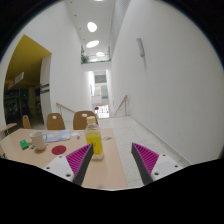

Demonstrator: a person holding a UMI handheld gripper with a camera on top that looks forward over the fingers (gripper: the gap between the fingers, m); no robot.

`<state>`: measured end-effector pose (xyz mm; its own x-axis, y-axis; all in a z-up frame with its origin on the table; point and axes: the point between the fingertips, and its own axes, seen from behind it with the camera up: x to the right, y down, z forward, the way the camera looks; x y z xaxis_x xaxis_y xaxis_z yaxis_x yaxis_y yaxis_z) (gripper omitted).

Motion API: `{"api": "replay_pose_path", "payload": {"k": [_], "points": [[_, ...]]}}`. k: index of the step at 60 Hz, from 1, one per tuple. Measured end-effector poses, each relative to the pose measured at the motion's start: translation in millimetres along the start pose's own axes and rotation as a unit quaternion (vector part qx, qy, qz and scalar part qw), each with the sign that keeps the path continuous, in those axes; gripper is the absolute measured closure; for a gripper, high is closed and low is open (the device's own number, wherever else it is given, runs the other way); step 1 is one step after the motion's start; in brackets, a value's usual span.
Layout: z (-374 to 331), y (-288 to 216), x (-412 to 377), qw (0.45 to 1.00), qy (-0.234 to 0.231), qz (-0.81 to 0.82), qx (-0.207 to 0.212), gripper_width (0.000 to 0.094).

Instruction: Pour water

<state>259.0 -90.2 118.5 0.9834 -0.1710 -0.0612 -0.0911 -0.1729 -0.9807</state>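
1. Gripper fingers stand apart over a pale wooden table, holding nothing.
2. Bottle of yellow liquid stands upright just ahead of the left finger, not between the fingers.
3. Cup sits well to the left, near a magenta disc.
4. Wooden chairs line the table's far side.

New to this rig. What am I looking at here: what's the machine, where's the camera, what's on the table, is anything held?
No robot arm here: a person carries a hand-held two-finger gripper, and the single wide-angle camera rides on it, looking forward along the fingers. The two wedge shapes with magenta pads at the bottom are those fingers. They stand open and hold nothing. On the light wooden table a bottle of yellow liquid stands just ahead of the left finger. Farther left are a cup, a round magenta disc and a small green object. Chairs and a white corridor lie beyond.
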Motion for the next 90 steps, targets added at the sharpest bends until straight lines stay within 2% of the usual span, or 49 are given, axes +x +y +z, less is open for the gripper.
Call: {"api": "replay_pose_path", "payload": {"k": [7,14,26,28,31,34,38,41,49,57,61,65,75,82,86,90], "points": [[53,1,-43,1.000,-0.017,-0.015,0.000,0.0103],[96,9,-53,0.999,0.015,-0.034,-0.007,0.0108],[172,16,-78,1.000,0.007,-0.022,-0.012,0.0120],[180,18,-80,1.000,0.008,-0.026,-0.012,0.0154],[185,19,-79,0.999,0.014,-0.036,-0.015,0.0482],[186,19,-75,0.999,0.027,-0.038,-0.005,0.0500],[186,18,-71,0.999,0.034,-0.039,0.008,0.0603],[187,18,-73,0.999,0.037,-0.036,0.013,0.0638],[183,17,-80,0.997,0.043,-0.060,0.002,0.0646],[165,-29,-128,0.972,0.058,-0.226,0.033,0.0647],[154,-66,-166,0.934,0.064,-0.345,0.059,0.0647],[146,-92,-216,0.875,0.078,-0.471,0.087,0.0648],[153,-104,-309,0.648,0.103,-0.748,0.101,0.0645],[158,-79,-340,0.476,0.111,-0.868,0.085,0.0647],[164,-68,-341,0.422,0.109,-0.898,0.062,0.0648],[165,-58,-339,0.405,0.101,-0.907,0.046,0.0646]]}}
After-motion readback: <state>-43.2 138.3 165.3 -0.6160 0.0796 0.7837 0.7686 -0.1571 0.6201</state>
